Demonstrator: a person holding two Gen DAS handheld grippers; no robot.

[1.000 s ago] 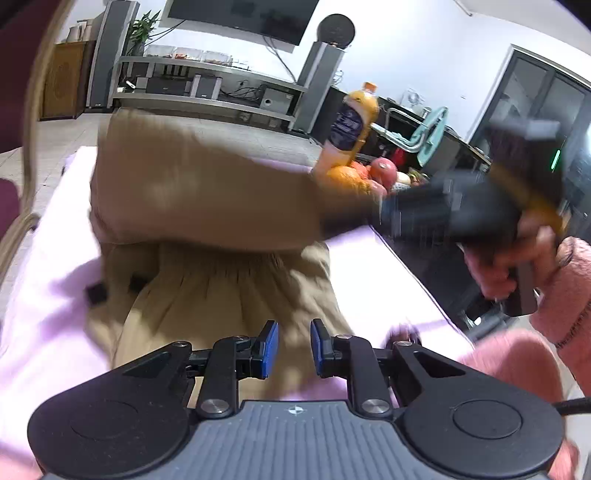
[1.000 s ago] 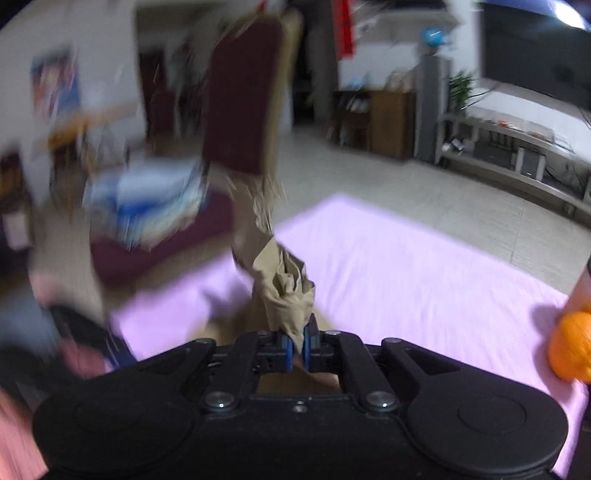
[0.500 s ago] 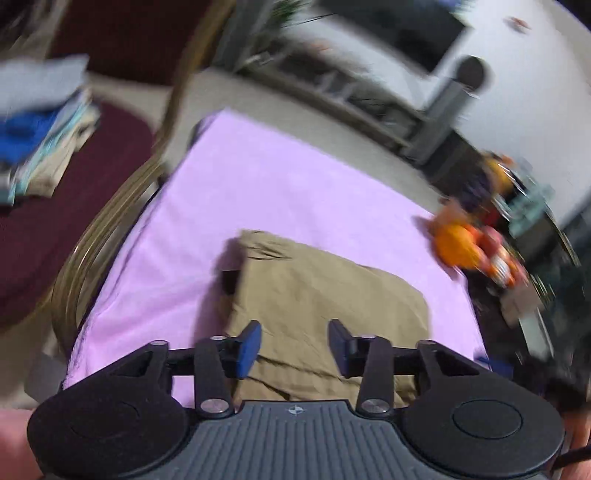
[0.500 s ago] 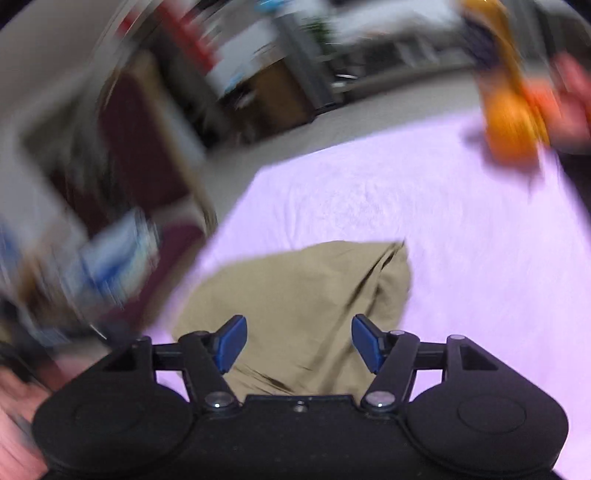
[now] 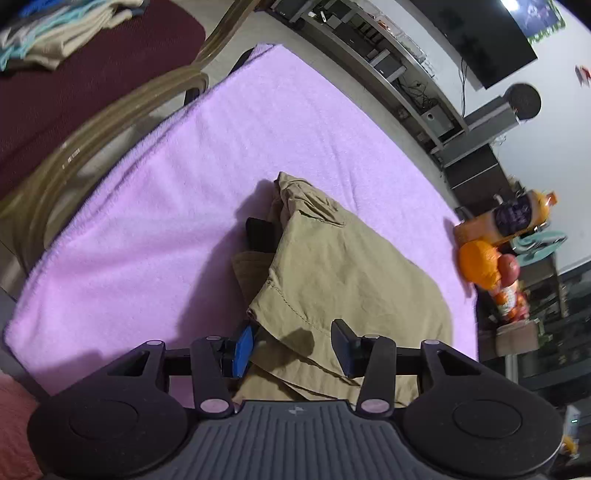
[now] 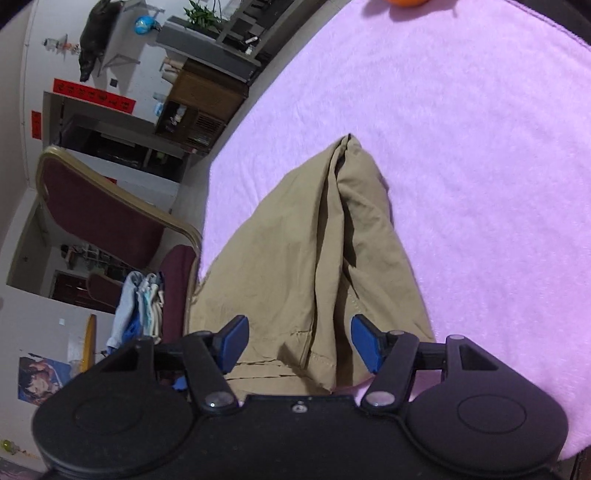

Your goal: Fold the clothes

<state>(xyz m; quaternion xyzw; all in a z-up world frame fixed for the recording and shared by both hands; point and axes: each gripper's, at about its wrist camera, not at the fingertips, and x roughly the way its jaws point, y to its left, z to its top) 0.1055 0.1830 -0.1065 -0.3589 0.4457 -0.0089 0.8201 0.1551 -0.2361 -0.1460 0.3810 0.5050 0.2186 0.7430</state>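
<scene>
A khaki garment (image 5: 343,273) lies folded over on the pink blanket (image 5: 207,155) that covers the table. A black strap or tab (image 5: 260,234) sticks out from under its left edge. My left gripper (image 5: 291,349) is open and hovers over the garment's near edge, holding nothing. In the right wrist view the same khaki garment (image 6: 314,251) lies in a creased heap on the blanket (image 6: 461,140). My right gripper (image 6: 299,345) is open above its near end and holds nothing.
A maroon chair (image 5: 74,74) with a stack of folded clothes (image 5: 48,33) stands at the table's left; it also shows in the right wrist view (image 6: 99,214). An orange juice bottle (image 5: 513,218), an orange (image 5: 478,264) and other fruit sit at the table's right edge.
One second ago my right gripper was shut on the garment and held it up. It has let go; the garment now lies folded on the blanket. Both grippers have opened wider above it.
</scene>
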